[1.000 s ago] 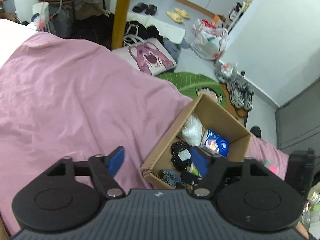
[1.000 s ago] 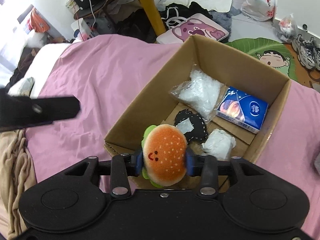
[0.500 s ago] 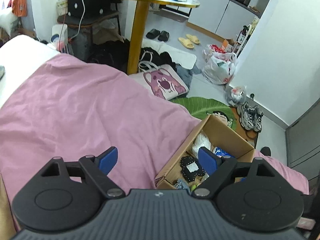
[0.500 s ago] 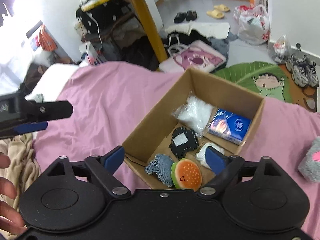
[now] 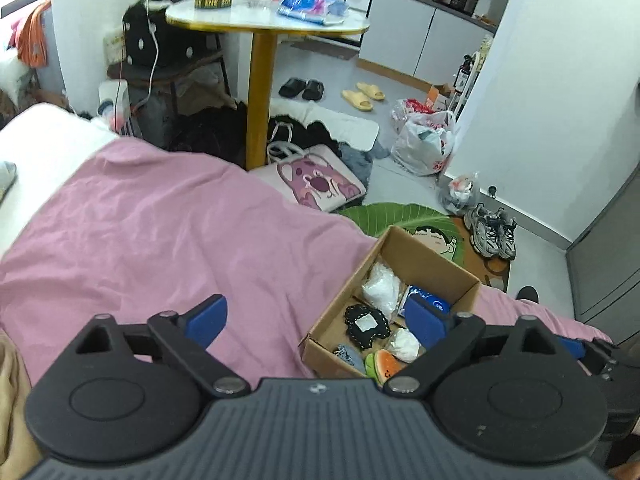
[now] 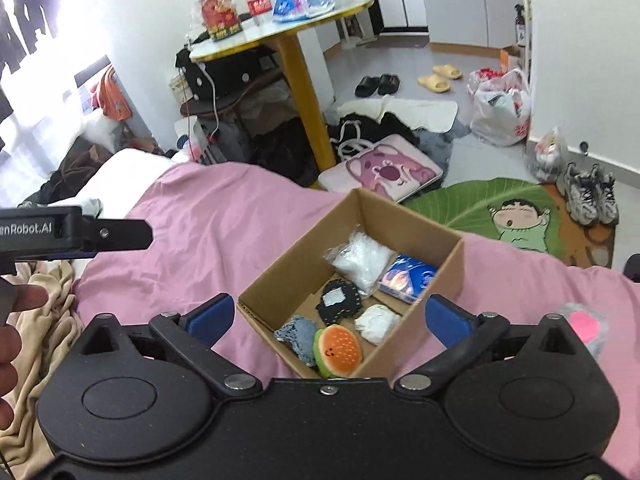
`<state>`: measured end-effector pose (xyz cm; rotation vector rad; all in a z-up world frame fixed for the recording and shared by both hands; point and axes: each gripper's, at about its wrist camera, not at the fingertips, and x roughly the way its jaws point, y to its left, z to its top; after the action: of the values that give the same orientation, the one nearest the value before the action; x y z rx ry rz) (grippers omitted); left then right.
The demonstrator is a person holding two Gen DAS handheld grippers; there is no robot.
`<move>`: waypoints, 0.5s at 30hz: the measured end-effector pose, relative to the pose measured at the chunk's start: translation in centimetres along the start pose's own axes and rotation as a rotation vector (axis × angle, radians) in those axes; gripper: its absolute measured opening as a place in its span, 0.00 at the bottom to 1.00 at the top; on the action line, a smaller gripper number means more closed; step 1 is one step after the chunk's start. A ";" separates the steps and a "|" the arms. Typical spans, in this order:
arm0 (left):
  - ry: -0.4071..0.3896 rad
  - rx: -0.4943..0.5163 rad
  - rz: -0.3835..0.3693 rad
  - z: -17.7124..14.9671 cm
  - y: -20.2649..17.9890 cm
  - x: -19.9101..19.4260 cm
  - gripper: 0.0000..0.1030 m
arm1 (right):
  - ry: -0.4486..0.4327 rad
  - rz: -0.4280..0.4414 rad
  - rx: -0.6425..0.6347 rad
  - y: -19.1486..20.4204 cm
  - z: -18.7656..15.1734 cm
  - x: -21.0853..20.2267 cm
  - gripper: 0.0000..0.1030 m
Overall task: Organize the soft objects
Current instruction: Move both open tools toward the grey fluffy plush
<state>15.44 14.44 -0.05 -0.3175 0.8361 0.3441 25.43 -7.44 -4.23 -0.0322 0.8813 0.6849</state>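
Soft objects are lying together in the cardboard box (image 6: pixel 404 224), which is sitting on the pink bedspread (image 6: pixel 208 216) in the middle of the right wrist frame. Six things are showing inside it. Going left to right along the near side: one blue-grey knitted piece (image 6: pixel 297 334), one burger plush (image 6: pixel 338 351) leaning against the near wall, and one white wad (image 6: pixel 377 322). Behind them are one black lace-edged pad (image 6: pixel 340 302), one clear bag of white stuffing (image 6: pixel 362 258) and one blue tissue pack (image 6: pixel 408 279).

At the far left edge of that frame the left hand-held gripper (image 6: pixel 80 236) is hanging over the bedspread, well apart from the box. In its own view the left hand-held gripper (image 5: pixel 316 320) is standing wide open with nothing between its two blue pads, and the box is showing at lower right, partly behind the right-side pad.

The right hand-held gripper (image 6: pixel 328 316) is also gaping wide and gripping nothing; the box is lying directly between and beyond its two fingers, with the burger plush nearest to it in the lower centre. One grey furry toy with a pink heart (image 6: pixel 584 326) is resting on the bedspread at the right, outside the box, just past the right-side finger.
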 end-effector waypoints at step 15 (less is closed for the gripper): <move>-0.061 0.092 -0.085 -2.5 -6.1 -5.2 1.00 | -0.136 -0.030 0.102 -5.2 -2.8 -8.2 1.00</move>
<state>13.07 7.02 3.19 -0.2549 0.7732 0.2338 22.82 -16.81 -1.44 0.0914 0.7824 0.6056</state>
